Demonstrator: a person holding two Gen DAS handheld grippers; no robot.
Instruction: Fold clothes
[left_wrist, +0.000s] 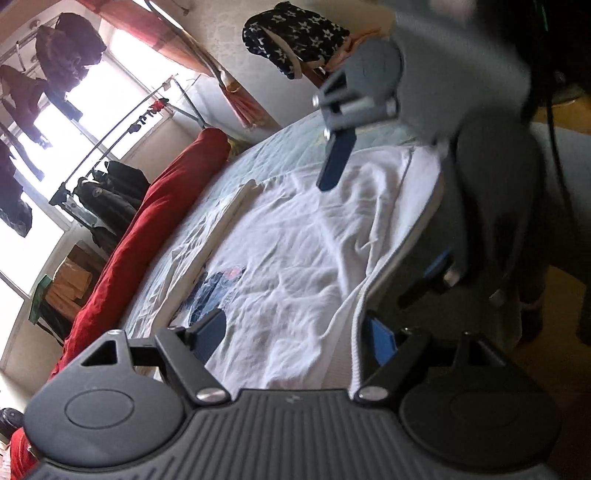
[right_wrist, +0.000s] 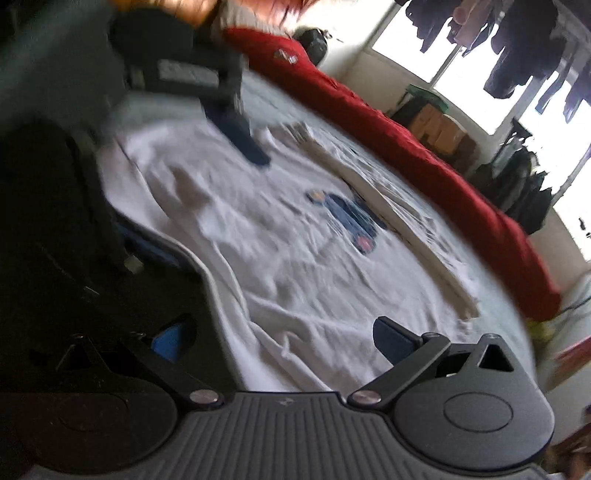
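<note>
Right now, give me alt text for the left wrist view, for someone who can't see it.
A wrinkled white shirt with a blue print lies spread on a bed, framed by the open left tongs with nothing between them. The right tongs hover over the shirt's far part; a red blanket runs along the bed's left side.

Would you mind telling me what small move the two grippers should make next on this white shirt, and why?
Probably lower both grippers onto the near hem and pinch it. The white shirt lies spread flat on the bed, still creased and unfolded, with its blue print facing up. The left gripper and the right gripper both stand open over that edge, holding nothing.
</note>
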